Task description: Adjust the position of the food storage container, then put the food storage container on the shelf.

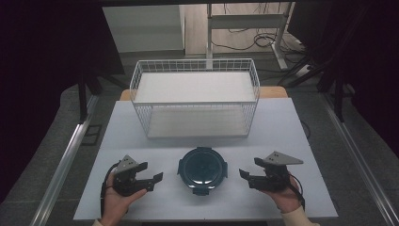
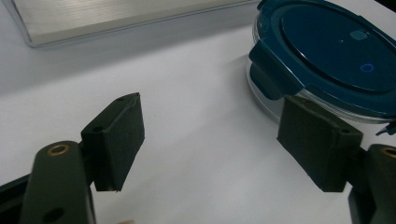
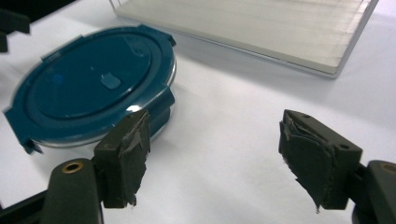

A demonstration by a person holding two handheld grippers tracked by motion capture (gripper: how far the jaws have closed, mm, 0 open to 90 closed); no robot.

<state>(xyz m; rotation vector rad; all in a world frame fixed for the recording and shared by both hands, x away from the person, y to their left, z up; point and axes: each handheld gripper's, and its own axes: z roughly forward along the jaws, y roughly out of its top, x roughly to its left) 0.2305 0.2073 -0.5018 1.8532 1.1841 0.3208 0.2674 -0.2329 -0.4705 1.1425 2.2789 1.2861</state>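
Right now the round container with the dark blue clip-on lid sits on the white table, between the left gripper and the right gripper, touching neither. Both have their jaws spread wide, holding nothing. The white wire basket stands behind. No legible writing on the lid.

A dark teal-lidded clear container sits before a white wire basket on a white table.

Lab-like recording space: dark curtains, cables on floor, white table, metal frame legs
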